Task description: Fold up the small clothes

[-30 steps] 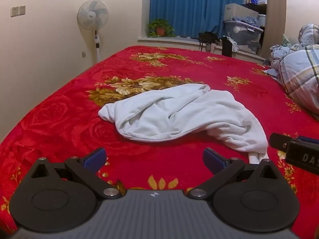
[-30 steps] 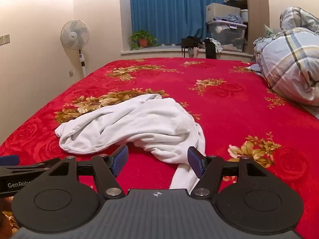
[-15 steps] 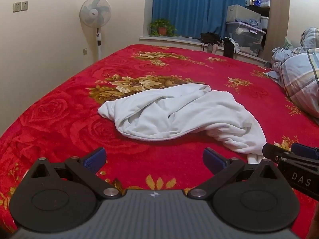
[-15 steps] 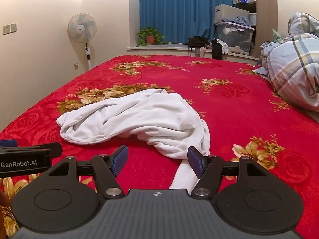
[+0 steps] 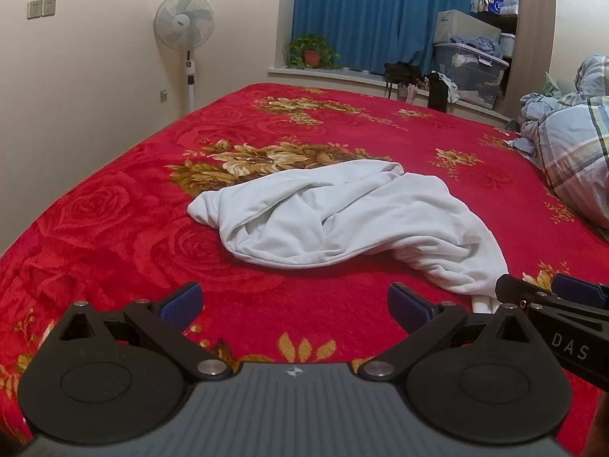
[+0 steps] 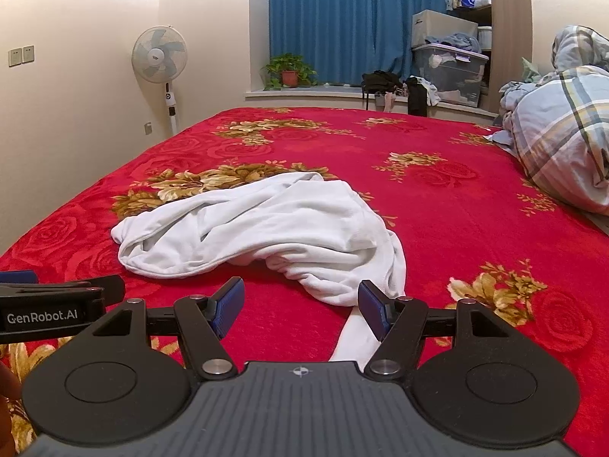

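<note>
A crumpled white garment [image 5: 342,221] lies in a heap on the red floral bedspread [image 5: 114,228]; it also shows in the right wrist view [image 6: 274,228]. My left gripper [image 5: 293,304] is open and empty, low over the bedspread, short of the garment's near edge. My right gripper [image 6: 300,304] is open and empty; a strip of the garment [image 6: 354,339] runs under its right finger. The right gripper shows at the right edge of the left wrist view [image 5: 563,312], and the left gripper shows at the left edge of the right wrist view [image 6: 57,304].
A bundled plaid quilt [image 6: 559,141] lies on the bed's right side. A standing fan [image 5: 184,26] is by the left wall. A potted plant [image 5: 312,51] and storage boxes [image 5: 472,72] sit on the window ledge beyond the bed.
Both grippers have shifted slightly and drawn closer together; each shows more in the other's view. The garment has not moved and both grippers stay open.
</note>
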The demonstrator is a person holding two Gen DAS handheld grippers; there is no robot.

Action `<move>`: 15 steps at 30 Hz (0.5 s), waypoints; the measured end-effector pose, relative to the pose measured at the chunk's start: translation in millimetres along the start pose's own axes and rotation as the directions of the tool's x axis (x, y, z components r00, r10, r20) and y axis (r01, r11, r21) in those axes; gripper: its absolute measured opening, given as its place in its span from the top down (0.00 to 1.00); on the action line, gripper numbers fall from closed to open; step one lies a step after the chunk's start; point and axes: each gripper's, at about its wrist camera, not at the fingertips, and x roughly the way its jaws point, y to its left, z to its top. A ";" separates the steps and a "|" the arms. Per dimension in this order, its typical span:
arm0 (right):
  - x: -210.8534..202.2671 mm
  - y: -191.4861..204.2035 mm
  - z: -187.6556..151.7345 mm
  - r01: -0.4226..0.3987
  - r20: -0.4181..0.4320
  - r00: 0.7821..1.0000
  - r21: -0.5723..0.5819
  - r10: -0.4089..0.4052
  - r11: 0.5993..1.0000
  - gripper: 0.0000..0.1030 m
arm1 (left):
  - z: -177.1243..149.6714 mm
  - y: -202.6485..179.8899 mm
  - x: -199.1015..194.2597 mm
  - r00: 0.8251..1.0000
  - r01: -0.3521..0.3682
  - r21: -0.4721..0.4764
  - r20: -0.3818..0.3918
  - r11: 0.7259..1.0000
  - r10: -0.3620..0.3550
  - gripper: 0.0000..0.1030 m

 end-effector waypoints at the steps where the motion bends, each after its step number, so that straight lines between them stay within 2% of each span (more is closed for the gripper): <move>1: 0.0 0.7 0.3 -0.001 0.001 1.000 -0.001 0.001 1.000 0.34 | -0.1 -0.1 0.0 1.000 0.000 0.001 0.000 1.000 0.000 0.00; 15: 0.1 5.8 1.7 -0.004 0.005 1.000 -0.013 0.004 1.000 0.34 | -0.7 0.5 0.4 1.000 -0.001 -0.002 0.000 1.000 0.001 0.00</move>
